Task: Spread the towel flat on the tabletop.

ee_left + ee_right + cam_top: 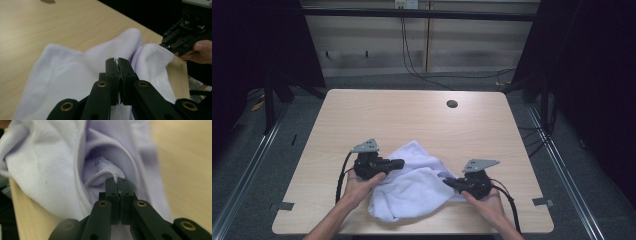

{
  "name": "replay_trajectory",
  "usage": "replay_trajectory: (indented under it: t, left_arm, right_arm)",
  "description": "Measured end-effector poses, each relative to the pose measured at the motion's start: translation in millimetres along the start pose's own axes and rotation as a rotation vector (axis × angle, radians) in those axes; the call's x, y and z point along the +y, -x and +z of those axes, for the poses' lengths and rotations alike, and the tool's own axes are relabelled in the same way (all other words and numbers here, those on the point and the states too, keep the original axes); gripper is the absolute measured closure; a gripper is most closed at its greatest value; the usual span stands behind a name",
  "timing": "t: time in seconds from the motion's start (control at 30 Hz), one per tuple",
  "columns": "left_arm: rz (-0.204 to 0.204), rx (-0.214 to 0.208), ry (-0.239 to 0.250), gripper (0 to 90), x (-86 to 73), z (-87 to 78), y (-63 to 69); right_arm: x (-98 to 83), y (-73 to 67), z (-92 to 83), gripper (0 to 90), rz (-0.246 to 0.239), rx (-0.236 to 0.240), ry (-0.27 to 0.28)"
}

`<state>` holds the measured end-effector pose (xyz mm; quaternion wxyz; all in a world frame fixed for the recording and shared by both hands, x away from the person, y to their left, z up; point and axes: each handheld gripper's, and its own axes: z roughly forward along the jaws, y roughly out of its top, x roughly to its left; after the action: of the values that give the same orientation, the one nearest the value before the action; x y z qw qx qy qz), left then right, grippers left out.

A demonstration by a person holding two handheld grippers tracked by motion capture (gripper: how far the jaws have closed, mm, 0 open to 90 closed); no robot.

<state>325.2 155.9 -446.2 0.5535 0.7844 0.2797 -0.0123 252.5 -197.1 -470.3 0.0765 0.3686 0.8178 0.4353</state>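
Note:
A pale lilac-white towel lies bunched on the front middle of the wooden table. My left gripper reaches in from the towel's left side, jaws pressed together on a fold of the cloth. In its own view the left gripper shows cloth pinched low between the jaws. My right gripper meets the towel's right edge. In its own view the right gripper is shut on a stitched hem of the towel. The right gripper also appears in the left gripper view, at the towel's far corner.
A round cable hole sits in the far right part of the tabletop. The table's front edge runs just below the towel and both hands. Black cables trail on the floor behind the table, with dark curtains at both sides.

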Motion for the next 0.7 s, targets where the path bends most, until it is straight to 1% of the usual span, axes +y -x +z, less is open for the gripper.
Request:
replay_trajectory:
  t: [0.07,0.13,0.17,0.2,0.27,0.3,0.33,0.4,0.43,0.47,0.5,0.53,0.57,0.6,0.63,0.67,0.7]
  left_arm:
    - [-0.024,-0.001,0.055,87.8,5.8,-11.9,-5.2]
    - [-0.029,0.038,0.101,88.0,12.1,-26.5,-10.0]
    - [-0.042,0.045,0.135,88.0,14.5,-34.9,-13.3]
    - [-0.048,0.06,0.158,88.1,16.9,-42.3,-15.9]
    - [-0.025,0.116,0.177,88.1,22.0,-55.0,-19.4]
    - [-0.032,0.125,0.186,88.2,24.4,-60.1,-21.9]
    - [-0.038,0.141,0.201,88.2,27.0,-64.7,-24.3]
    - [-0.042,0.167,0.226,88.2,35.0,-73.4,-28.6]
    - [-0.035,0.186,0.233,88.3,40.7,-77.2,-30.3]
    - [-0.03,0.198,0.242,88.3,47.4,-81.3,-31.2]
    - [-0.023,0.214,0.26,88.3,57.2,-86.9,-31.7]
    - [-0.013,0.224,0.272,88.3,63.6,-91.1,-31.9]
    - [-0.01,0.23,0.296,88.4,72.8,-97.0,-31.1]
    - [-0.003,0.239,0.318,88.4,82.2,-103.5,-29.5]
    - [0.012,0.247,0.338,88.3,91.7,-110.4,-27.5]
    - [0.025,0.262,0.358,88.4,100.4,-116.9,-24.7]
    - [0.038,0.266,0.384,88.4,107.8,-123.7,-21.9]
  right_arm:
    - [1.9,12.0,-14.5,88.6,0.018,-0.053,0.02]
    - [1.3,25.3,-29.7,88.8,0.058,-0.1,0.052]
    - [1.2,32.2,-37.1,88.8,0.066,-0.132,0.059]
    - [1.4,39.1,-44.3,88.8,0.085,-0.158,0.072]
    - [3.2,53.9,-58.5,88.9,0.117,-0.201,0.109]
    - [5.7,60.7,-65.2,88.9,0.132,-0.217,0.127]
    - [9.7,66.8,-71.8,88.9,0.138,-0.237,0.143]
    - [21.7,76.5,-84.1,88.9,0.146,-0.272,0.168]
    - [29.2,81.2,-90.1,88.9,0.143,-0.292,0.181]
    - [37.7,85.8,-95.8,89.0,0.142,-0.306,0.193]
    - [47.0,90.0,-101.1,89.0,0.137,-0.328,0.203]
    - [59.1,95.3,-107.2,89.0,0.136,-0.351,0.216]
    - [66.9,98.4,-110.6,89.0,0.134,-0.363,0.22]
    - [77.4,101.8,-115.0,89.0,0.123,-0.386,0.229]
    - [88.1,104.6,-119.6,89.0,0.118,-0.406,0.238]
    - [98.3,107.8,-124.2,89.0,0.109,-0.419,0.256]
    - [107.6,110.3,-128.9,89.0,0.099,-0.431,0.278]
